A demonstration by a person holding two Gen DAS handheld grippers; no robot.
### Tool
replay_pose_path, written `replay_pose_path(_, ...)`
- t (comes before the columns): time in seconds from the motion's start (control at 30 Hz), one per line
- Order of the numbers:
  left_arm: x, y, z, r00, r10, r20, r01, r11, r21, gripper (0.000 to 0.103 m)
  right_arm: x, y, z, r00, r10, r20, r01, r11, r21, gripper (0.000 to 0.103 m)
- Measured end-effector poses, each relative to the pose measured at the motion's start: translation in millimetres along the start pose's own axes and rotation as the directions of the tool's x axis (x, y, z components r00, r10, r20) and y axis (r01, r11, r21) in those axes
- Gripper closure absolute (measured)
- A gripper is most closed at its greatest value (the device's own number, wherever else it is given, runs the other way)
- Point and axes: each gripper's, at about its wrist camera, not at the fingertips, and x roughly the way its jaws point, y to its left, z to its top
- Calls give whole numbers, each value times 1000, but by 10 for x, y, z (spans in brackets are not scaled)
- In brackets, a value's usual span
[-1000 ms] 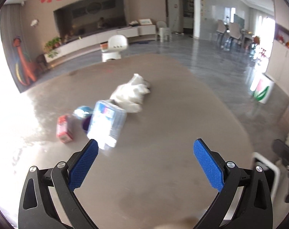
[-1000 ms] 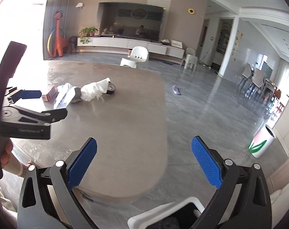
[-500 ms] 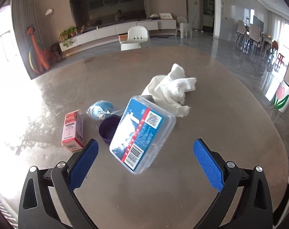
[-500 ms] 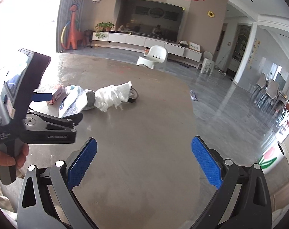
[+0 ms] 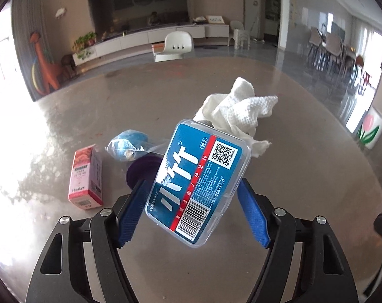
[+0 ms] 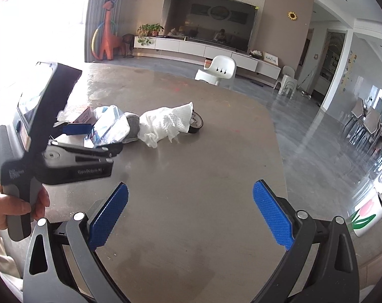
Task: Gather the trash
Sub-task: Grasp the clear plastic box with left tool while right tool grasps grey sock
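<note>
left gripper (image 5: 191, 212) clenched on plastic box (image 5: 198, 179), frame center, lifted tilted over tabletop (image 5: 304, 176) | right gripper (image 6: 189, 214) released, holding nothing, lower frame | paper towel (image 5: 241, 111) upper right of box | pink carton (image 5: 86, 176) at left | purple cap (image 5: 140, 169) behind box

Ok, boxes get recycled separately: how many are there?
2: the clear plastic box between the left gripper's fingers, and the pink carton to its left. Others may hide under the paper towel.
</note>
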Motion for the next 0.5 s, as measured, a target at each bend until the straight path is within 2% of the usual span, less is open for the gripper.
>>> replay_pose_path(0.2, -105, 110, -2, 1000, -7, 30, 8, 999, -39, 37, -42, 25, 16, 1000, 5, -1, -5, 1000, -7, 5)
replay_pose_path(0.37, -346, 203, 22, 997, 17, 82, -16, 1000, -17, 40, -46, 89, 67, 1000, 28, 11, -28, 1000, -11, 5)
replay_pose_path(0.5, -488, 332, 10, 996, 20, 84, -18, 1000, -18, 73, 36, 172, 179, 997, 74, 33, -74, 997, -1, 5)
